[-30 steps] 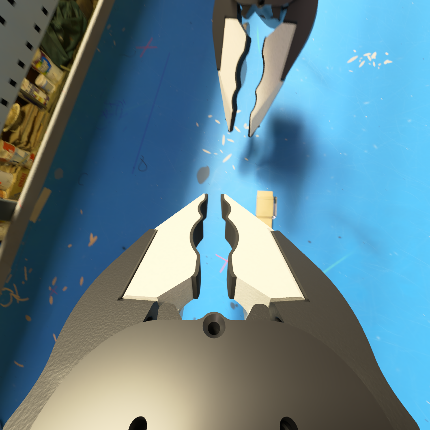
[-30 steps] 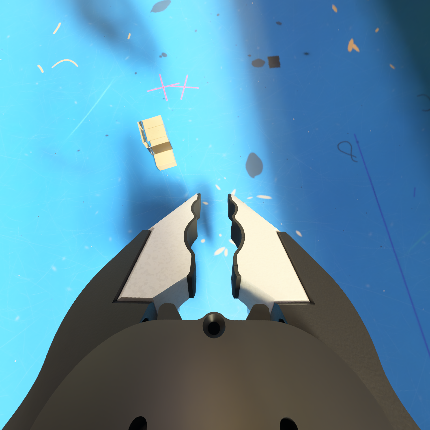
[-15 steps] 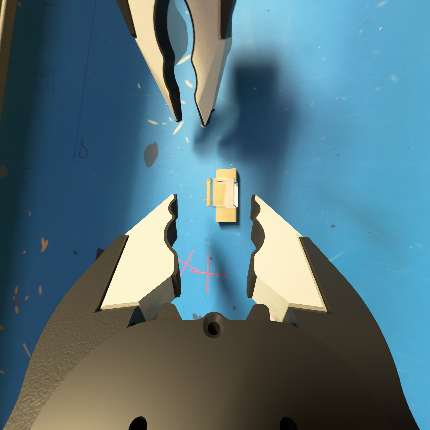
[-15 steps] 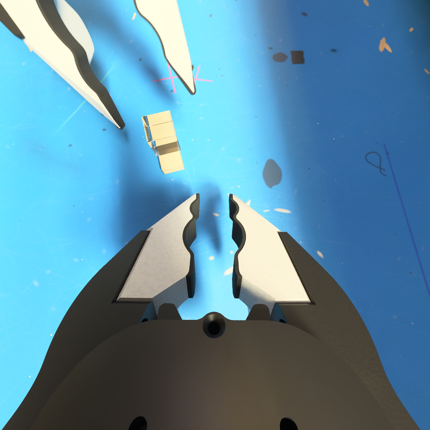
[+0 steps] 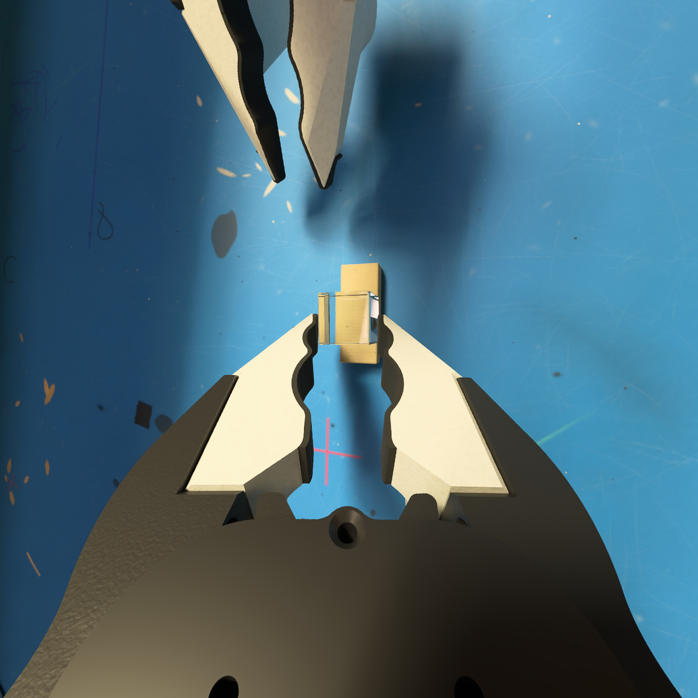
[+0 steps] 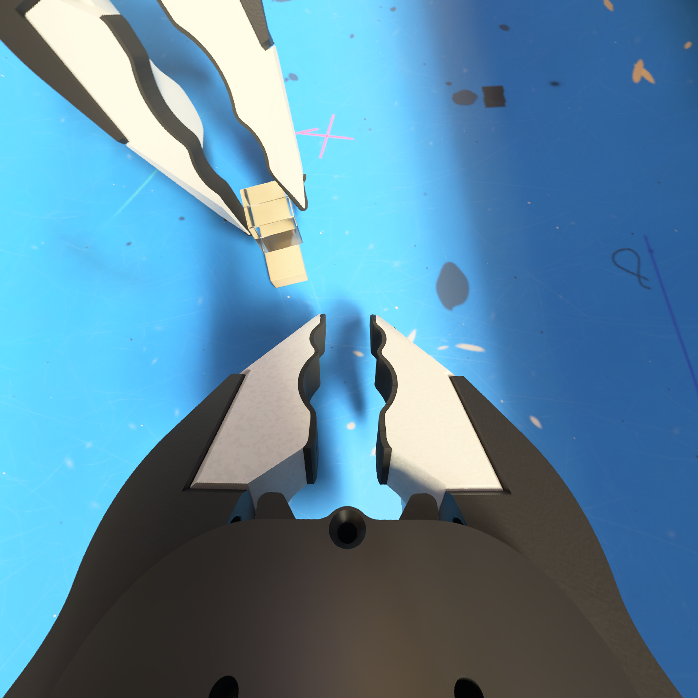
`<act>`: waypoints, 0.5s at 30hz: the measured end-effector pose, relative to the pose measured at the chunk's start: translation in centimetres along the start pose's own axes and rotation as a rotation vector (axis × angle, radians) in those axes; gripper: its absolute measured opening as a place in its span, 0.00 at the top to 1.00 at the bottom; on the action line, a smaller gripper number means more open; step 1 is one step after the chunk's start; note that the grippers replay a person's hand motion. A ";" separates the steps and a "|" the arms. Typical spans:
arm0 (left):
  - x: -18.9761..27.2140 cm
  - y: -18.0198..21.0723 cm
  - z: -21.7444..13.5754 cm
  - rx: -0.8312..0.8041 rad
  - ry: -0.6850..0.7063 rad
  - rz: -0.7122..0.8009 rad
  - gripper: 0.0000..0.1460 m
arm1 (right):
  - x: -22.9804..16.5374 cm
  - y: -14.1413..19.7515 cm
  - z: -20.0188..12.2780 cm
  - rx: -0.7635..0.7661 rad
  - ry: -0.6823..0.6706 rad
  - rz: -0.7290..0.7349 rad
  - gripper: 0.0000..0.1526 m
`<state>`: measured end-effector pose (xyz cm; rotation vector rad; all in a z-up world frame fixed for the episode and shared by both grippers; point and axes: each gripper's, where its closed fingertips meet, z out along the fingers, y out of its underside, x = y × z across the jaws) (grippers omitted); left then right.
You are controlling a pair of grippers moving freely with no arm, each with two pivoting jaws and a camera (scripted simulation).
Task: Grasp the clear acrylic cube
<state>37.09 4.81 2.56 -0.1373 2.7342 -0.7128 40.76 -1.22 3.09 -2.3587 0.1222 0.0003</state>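
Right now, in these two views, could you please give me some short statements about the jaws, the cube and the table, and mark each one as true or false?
1. The clear cube sits between the fingertips of the left gripper. True.
2. The cube lies on a tan strip that is longer than the cube. True.
3. The right gripper holds the cube. False: nothing is between its jaws, and the cube lies ahead of it and to its left.
4. The table is green. False: it is blue, with scratches and small flecks.
5. The pink cross is drawn on top of the cube. False: it is on the table, seen between the left gripper's fingers, nearer the camera than the cube.
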 end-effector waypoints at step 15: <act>0.9 1.3 -1.2 0.073 0.065 0.059 0.79 | -2.6 -0.7 2.3 0.004 -0.064 -0.045 0.86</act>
